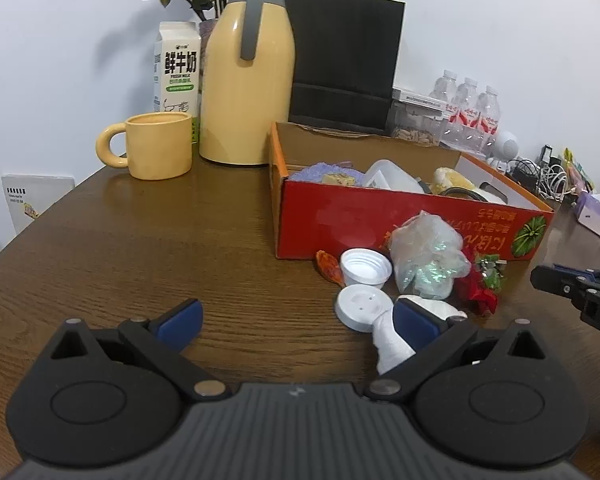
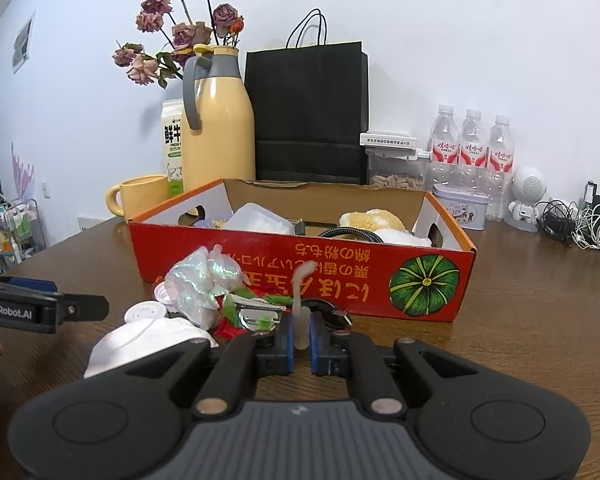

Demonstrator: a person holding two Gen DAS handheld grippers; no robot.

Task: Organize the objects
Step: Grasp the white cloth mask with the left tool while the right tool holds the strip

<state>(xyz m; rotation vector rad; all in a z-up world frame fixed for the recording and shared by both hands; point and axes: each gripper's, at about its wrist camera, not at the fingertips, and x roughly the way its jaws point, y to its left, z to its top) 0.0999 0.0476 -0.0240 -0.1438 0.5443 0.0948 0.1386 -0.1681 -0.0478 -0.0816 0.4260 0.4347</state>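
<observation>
While the left gripper (image 1: pixel 298 322) is hovering low over the wooden table (image 1: pixel 140 240) with its jaws spread wide and nothing between them, a yellow mug (image 1: pixel 158 146) is standing at about ten o'clock in its view, with a milk carton (image 1: pixel 178 76) just behind it and a tall yellow jug (image 1: pixel 248 76) at twelve o'clock. Moving rightward, a red cardboard box (image 1: pixel 380 220) is sitting at one o'clock, holding a plastic tub and other odds and ends. Just in front of the box, a white cap (image 1: pixel 365 270) is lying open side up, a flat white lid (image 1: pixel 362 306) is lying nearer the camera, and a crumpled plastic bag (image 1: pixel 428 256) is sitting beside them, touching a red and green ornament (image 1: pixel 484 280). A white cloth (image 1: pixel 396 344) is lying against the left gripper's right finger. Farther right, the right gripper (image 2: pixel 301 344) is clenching its jaws on a pale, translucent strip (image 2: pixel 301 312) that is rising upright and curling toward one o'clock, in front of the box's red wall. Water bottles (image 2: pixel 472 152) are standing at two o'clock near the wall.
</observation>
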